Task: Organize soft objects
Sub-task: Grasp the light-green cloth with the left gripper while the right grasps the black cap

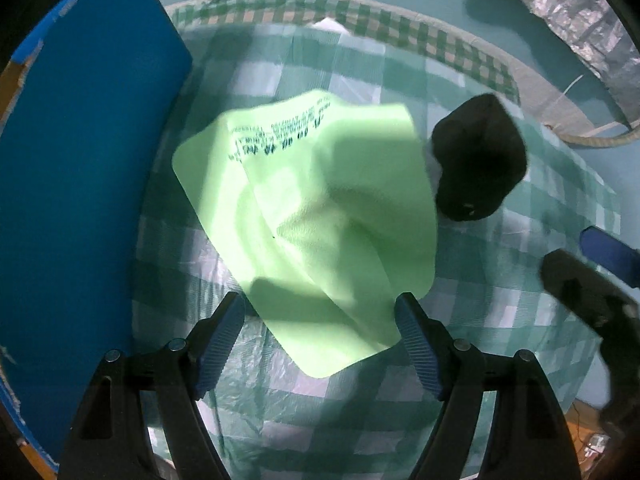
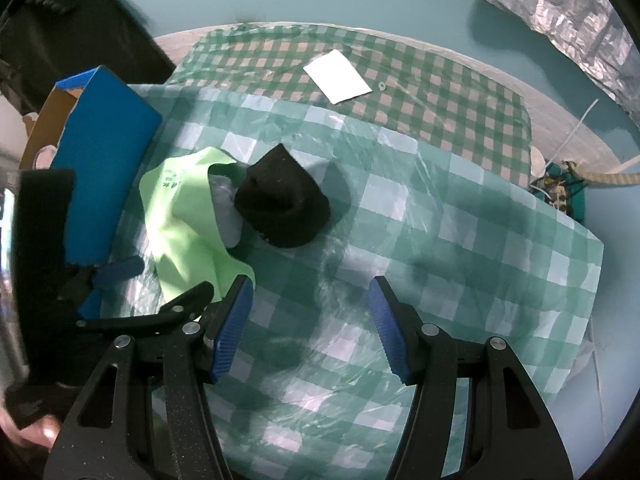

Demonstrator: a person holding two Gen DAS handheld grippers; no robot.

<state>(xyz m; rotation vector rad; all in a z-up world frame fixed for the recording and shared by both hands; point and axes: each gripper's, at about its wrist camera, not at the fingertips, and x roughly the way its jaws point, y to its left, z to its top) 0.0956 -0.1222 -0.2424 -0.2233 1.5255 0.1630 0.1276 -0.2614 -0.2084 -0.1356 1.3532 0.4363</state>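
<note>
Two checked sheets cover most of the bench (image 2: 624,360): a pale green-and-white plastic cloth (image 2: 460,248) on the near part, and a darker green-and-tan cloth (image 2: 420,92) at the far edge, partly tucked under it. A blue box (image 1: 88,184) stands along the left side, its wall close against the plastic cloth; from the right wrist view its open top shows brown card inside. A crinkled silver foil sheet (image 2: 560,12) hangs at the upper right, well apart from the work.

On the plastic cloth lies a light green cloth (image 1: 320,216), rumpled, with dark print near one edge, spread between the blue box and a black beanie (image 1: 480,164). The beanie sits just beside the green cloth's right edge; whether they touch I cannot tell. A white card (image 2: 340,76) lies flat on the far checked cloth. At the right edge sits a small heap of teal and spotted stuff (image 2: 560,196), too small to make out.

Left tongs (image 1: 320,344) stand wide, over the near corner of the green cloth, gripping nothing. Right tongs (image 2: 312,328) stand wide too, over bare plastic cloth, near the left tongs and short of the beanie.
</note>
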